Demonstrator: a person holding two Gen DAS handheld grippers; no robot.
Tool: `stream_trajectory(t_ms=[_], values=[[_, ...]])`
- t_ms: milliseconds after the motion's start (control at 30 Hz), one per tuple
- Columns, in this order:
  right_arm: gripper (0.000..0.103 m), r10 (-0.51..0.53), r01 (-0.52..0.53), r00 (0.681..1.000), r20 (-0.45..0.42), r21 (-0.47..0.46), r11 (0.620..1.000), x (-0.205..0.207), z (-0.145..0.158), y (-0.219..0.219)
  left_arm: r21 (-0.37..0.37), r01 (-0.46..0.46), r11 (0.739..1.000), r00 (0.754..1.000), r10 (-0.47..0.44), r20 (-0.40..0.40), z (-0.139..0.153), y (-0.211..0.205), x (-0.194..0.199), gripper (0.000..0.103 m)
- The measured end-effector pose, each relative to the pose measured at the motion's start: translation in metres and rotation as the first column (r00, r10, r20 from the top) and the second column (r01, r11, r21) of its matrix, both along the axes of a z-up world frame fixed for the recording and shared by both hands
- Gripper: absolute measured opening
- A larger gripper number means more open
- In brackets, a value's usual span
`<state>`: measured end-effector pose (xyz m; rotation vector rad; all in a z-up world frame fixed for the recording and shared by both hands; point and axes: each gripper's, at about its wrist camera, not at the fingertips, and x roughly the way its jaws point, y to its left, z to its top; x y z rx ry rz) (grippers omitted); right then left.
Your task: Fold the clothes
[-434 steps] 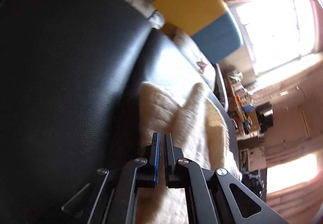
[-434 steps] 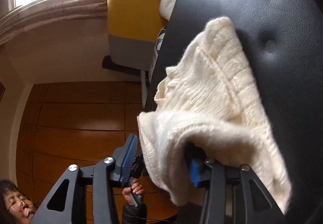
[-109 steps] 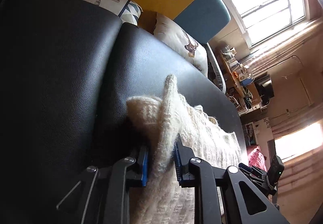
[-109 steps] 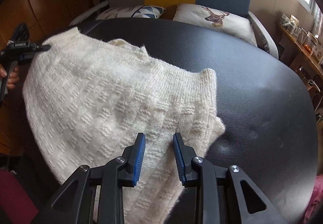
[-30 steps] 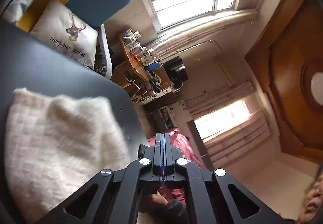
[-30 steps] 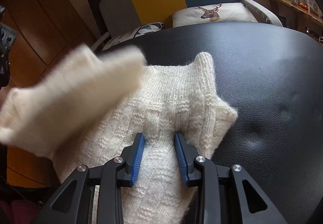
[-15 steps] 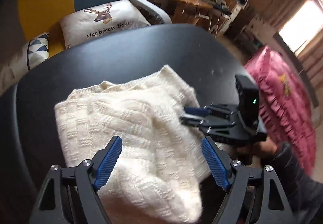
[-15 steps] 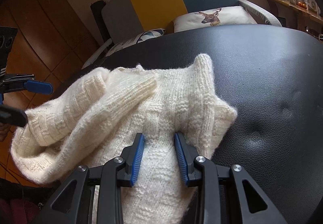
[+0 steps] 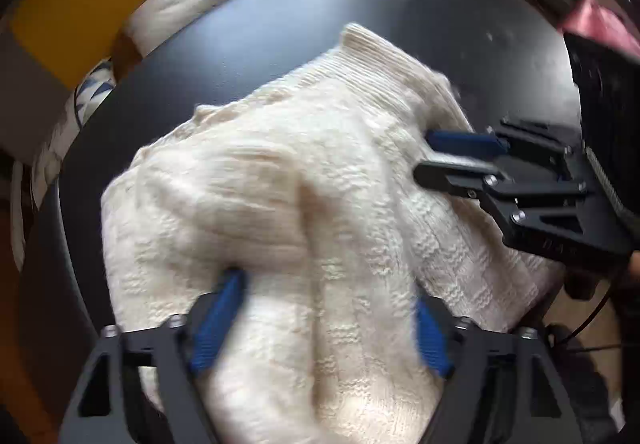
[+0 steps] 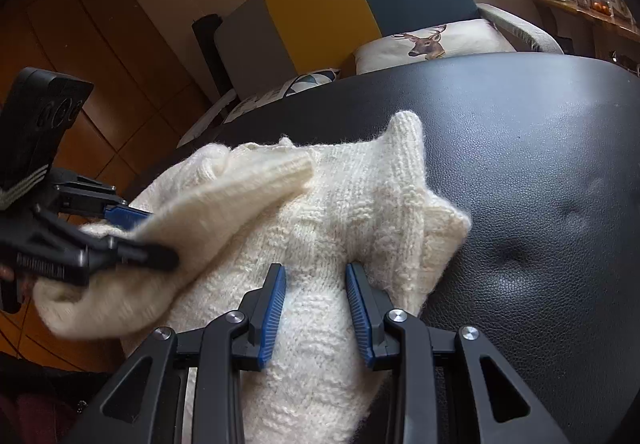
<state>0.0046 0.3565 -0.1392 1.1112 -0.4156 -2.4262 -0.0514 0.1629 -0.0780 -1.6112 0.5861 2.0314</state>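
Both grippers work the cream sweater (image 10: 360,204): my right gripper (image 10: 316,308) pinches a ridge of knit at the near edge, pinning it, while my left gripper (image 9: 320,324) points steeply down on the folded-over layer, jaws closing with a thick bunch between the blue pads. From the left the sweater spreads away toward the right gripper, so I judge the left is placed to make the next fold. Chunky, fuzzy ribbed knit lies bundled on the smooth black leather seat (image 10: 540,164); beyond stands a grey, yellow and teal chair (image 10: 340,4).

right tool (image 10: 316,286) pinching cream sweater (image 10: 340,204), black leather seat (image 10: 540,184)
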Motion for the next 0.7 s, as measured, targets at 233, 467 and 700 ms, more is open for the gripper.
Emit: stream_trajectory(t_ms=[233, 467, 700], values=[[0.032, 0.033, -0.034, 0.999, 0.006, 0.078, 0.996, -0.002, 0.005, -0.01, 0.373, -0.259, 0.891, 0.957, 0.186, 0.221, 0.012, -0.082, -0.028, 0.013], [0.032, 0.003, -0.009, 0.998, 0.065, 0.079, 0.997, -0.009, 0.005, -0.007, 0.825, -0.391, 0.407, 0.915, 0.076, 0.396, 0.023, -0.139, -0.017, 0.005], [0.032, -0.039, 0.036, 0.994, 0.098, 0.036, 0.999, -0.011, 0.003, -0.003, 0.889, -0.392, 0.238, 0.906, -0.068, 0.418, 0.042, -0.095, -0.023, 0.005]])
